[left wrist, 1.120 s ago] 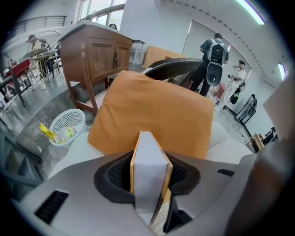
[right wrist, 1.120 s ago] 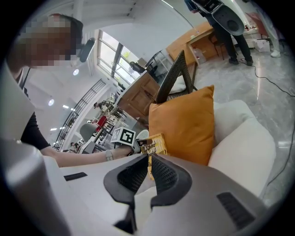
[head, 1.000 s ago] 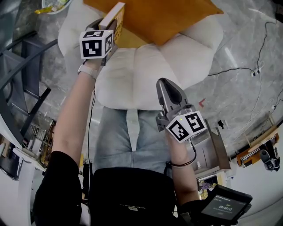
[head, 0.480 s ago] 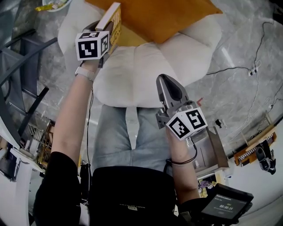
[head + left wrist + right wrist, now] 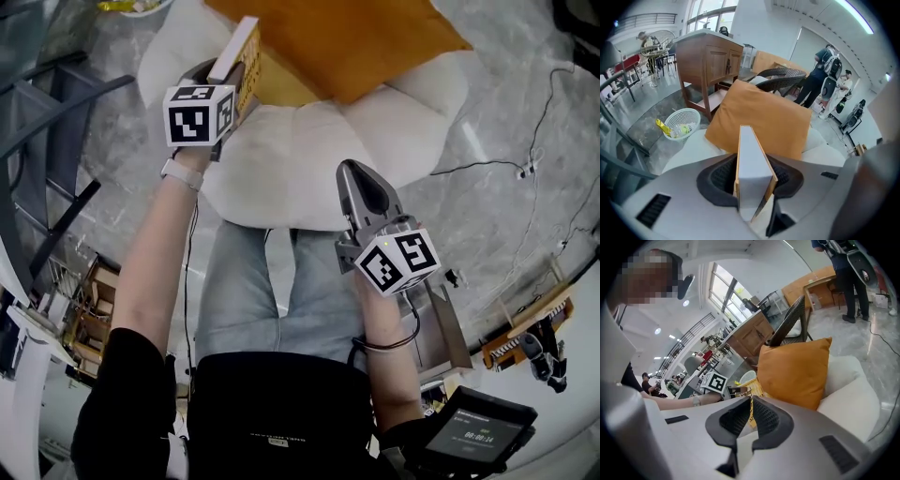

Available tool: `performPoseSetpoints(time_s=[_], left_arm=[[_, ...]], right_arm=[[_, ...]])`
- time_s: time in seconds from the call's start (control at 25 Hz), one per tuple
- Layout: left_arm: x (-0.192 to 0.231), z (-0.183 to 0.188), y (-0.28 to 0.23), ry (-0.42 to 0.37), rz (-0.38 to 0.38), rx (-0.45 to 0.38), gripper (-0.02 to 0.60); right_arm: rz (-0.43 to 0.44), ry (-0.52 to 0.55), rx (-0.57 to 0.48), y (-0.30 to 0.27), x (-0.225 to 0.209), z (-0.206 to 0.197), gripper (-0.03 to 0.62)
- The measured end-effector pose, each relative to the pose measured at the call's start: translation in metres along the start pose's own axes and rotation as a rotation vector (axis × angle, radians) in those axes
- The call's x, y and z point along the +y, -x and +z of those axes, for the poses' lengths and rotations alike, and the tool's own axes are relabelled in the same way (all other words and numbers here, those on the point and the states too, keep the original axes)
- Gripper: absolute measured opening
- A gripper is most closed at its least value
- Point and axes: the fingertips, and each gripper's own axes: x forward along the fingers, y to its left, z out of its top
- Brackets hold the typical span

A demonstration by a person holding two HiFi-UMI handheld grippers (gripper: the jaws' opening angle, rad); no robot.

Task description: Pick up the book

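Behind the book [image 5: 751, 157] in the left gripper [image 5: 754, 185] sits an orange cushion [image 5: 761, 115].

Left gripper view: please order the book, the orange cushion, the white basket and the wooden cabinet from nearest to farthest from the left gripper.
1. The book: clamped in the left gripper itself, centre.
2. The orange cushion: just behind the book.
3. The white basket: farther off, at the left.
4. The wooden cabinet: behind the basket, upper left.

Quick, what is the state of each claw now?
Left claw: closed, holding the book.
Right claw: closed, empty.
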Motion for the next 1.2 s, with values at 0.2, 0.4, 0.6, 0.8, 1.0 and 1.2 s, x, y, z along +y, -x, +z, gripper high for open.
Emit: performPoseSetpoints(time_s=[0.2,0.4,0.6,0.8,1.0,1.2], left_arm=[[0.010,0.006,0.041,0.012,-0.014,-0.040,0.155],[0.016,0.009,0.082,0.020,-0.010,-0.075,0.155],[0.012,0.001,0.119,0.032,0.004,-0.084,0.155],[-0.008,0.010,0.155,0.041,-0.029,-0.122,0.155],[-0.023,0.021,0.198,0.021,-0.054,-0.134,0.155],[-0.038,0.041,0.234,0.009,-0.078,-0.164,0.155]], right_arm=[[0.020,0.061,0.013,-0.003,0.027,0.007,0.028],[0.049,0.112,0.036,0.004,0.054,0.010,0.028],[0.063,0.148,0.049,0.014,0.071,0.007,0.028],[0.050,0.191,0.025,0.030,0.082,0.027,0.028],[0.045,0.211,-0.019,0.048,0.112,0.048,0.028],[0.038,0.221,-0.052,0.066,0.137,0.064,0.028]])
